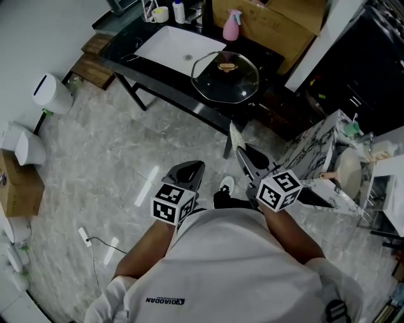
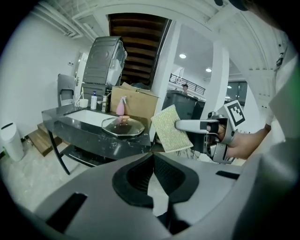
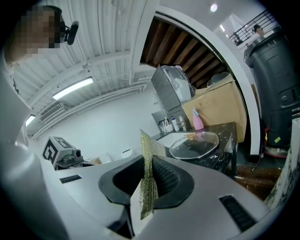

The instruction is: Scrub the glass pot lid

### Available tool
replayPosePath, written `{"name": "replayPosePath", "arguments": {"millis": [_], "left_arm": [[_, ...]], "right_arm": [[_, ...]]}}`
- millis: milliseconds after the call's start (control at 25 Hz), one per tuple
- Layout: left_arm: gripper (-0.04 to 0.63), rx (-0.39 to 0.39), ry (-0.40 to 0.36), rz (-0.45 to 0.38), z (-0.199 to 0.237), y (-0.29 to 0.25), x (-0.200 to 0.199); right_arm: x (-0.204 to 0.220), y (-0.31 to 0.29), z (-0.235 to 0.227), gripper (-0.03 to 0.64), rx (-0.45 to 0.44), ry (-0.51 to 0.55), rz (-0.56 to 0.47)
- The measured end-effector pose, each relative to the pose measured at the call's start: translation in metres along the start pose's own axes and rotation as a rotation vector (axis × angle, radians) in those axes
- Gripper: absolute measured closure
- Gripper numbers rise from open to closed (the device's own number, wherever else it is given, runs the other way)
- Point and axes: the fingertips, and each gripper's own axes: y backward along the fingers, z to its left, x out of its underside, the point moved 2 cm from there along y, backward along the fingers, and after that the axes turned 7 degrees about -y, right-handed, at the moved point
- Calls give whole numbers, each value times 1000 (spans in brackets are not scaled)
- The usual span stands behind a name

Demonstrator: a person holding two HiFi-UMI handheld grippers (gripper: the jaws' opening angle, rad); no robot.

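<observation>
The glass pot lid [image 1: 225, 77] with a wooden knob lies flat on the black table [image 1: 170, 94], to the right of a white sink [image 1: 173, 47]. I stand back from the table on the floor. My right gripper [image 1: 242, 153] is shut on a yellowish scrub pad [image 1: 235, 134], which stands upright between its jaws [image 3: 146, 161]. The lid [image 3: 194, 145] shows ahead of it. My left gripper [image 1: 191, 169] is shut with nothing in it [image 2: 152, 157]. In the left gripper view the pad [image 2: 171, 129] hangs to the right of the lid [image 2: 123, 126].
A pink spray bottle [image 1: 231, 25] and a cardboard box [image 1: 278, 22] stand behind the lid. Small bottles and a cup [image 1: 165, 12] sit by the sink. A white bin [image 1: 53, 93] stands on the floor at left. A marble-patterned unit [image 1: 315, 151] is at right.
</observation>
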Motion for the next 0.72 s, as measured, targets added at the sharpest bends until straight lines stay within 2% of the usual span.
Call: {"name": "replayPosePath", "arguments": {"millis": [200, 400, 560, 720], "left_arm": [[580, 7, -38, -17, 23, -56, -51], [580, 15, -75, -24, 38, -111, -86], [580, 22, -75, -34, 47, -141, -105], [580, 33, -82, -9, 56, -161, -109]], "right_arm": [[-37, -29, -43, 552, -17, -3, -3], [-71, -55, -81, 552, -39, 42, -9], [-85, -67, -105, 552, -37, 57, -3], [-89, -76, -127, 552, -20, 37, 5]]}}
